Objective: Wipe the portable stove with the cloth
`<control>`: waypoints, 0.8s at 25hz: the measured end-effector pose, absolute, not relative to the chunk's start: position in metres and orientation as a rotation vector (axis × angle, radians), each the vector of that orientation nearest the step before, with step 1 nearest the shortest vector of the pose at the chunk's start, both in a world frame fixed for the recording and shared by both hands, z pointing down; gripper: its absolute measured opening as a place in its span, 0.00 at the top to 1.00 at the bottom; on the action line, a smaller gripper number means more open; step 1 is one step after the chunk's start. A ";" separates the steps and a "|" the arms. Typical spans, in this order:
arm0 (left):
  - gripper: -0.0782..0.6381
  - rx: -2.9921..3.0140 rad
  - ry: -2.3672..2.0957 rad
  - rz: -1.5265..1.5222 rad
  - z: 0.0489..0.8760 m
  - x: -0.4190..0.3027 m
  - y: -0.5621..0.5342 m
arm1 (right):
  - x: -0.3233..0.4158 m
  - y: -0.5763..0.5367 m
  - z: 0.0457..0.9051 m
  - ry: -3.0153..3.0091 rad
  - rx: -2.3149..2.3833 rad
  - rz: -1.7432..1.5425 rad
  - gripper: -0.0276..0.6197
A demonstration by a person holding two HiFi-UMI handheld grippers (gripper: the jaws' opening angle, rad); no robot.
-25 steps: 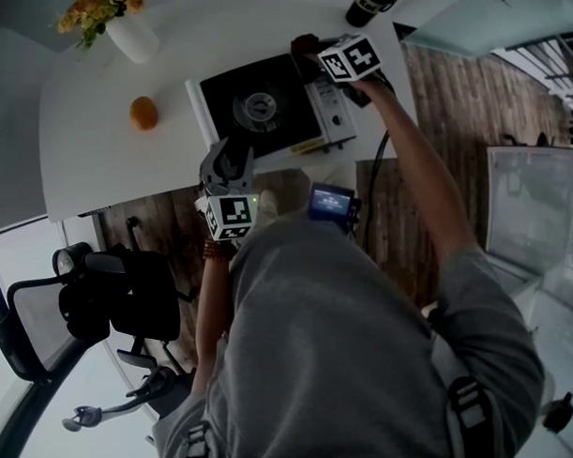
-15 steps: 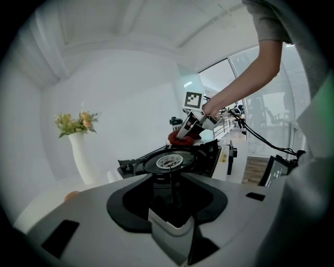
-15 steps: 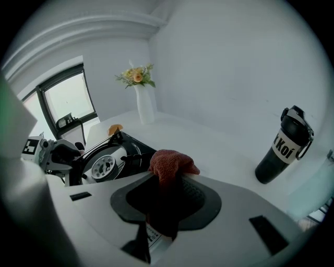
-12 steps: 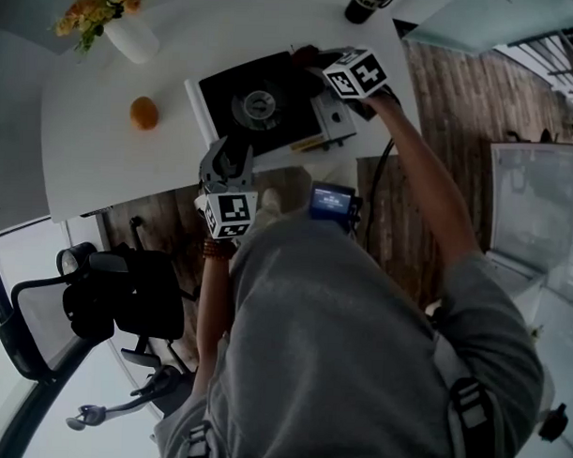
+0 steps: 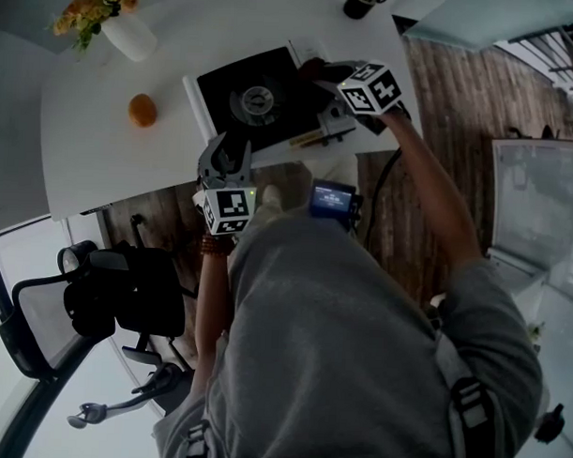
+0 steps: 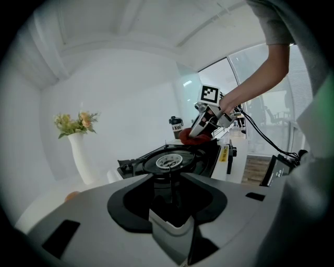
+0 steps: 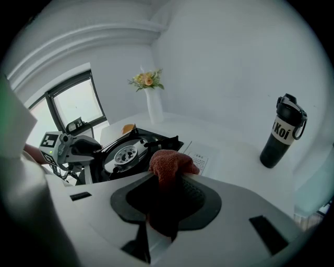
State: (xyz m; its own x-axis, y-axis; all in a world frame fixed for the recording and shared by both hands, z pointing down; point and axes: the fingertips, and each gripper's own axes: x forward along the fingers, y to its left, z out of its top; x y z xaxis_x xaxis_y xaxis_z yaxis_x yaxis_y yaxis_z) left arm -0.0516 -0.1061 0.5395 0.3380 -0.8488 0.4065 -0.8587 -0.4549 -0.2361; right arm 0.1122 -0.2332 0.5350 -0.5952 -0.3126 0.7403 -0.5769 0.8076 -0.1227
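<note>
The left claw [image 6: 170, 195] fills the bottom of the view, with nothing between its jaws; just beyond it sits the black stove [image 6: 172, 161] on a white surface [image 6: 239, 156], its round burner [image 6: 168, 161] facing up; at the stove's far corner the right claw [image 6: 201, 136] presses a red cloth [image 6: 193, 140] down, a bare arm [image 6: 255, 78] reaching in from the upper right; a dark bottle [image 6: 176, 126] stands behind the cloth; a white vase [image 6: 82, 156] of flowers [image 6: 75, 122] stands well to the left; a black cable [image 6: 266, 141] hangs at the right.

grey t-shirt [image 5: 357, 348] — black-and-white marker cubes [image 5: 371, 88]
</note>
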 end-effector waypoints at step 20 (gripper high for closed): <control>0.64 2.562 -1.653 0.751 0.538 -0.051 -0.105 | 0.131 -0.173 0.534 -2.254 0.672 0.462 0.79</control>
State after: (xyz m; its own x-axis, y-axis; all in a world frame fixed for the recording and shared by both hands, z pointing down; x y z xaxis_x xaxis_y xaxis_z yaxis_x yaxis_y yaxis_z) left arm -0.0507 -0.1054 0.5381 0.3311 -0.8587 0.3910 -0.8594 -0.4455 -0.2507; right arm 0.1315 -0.1729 0.5339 -0.5988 -0.3269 0.7312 -0.5880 0.7992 -0.1243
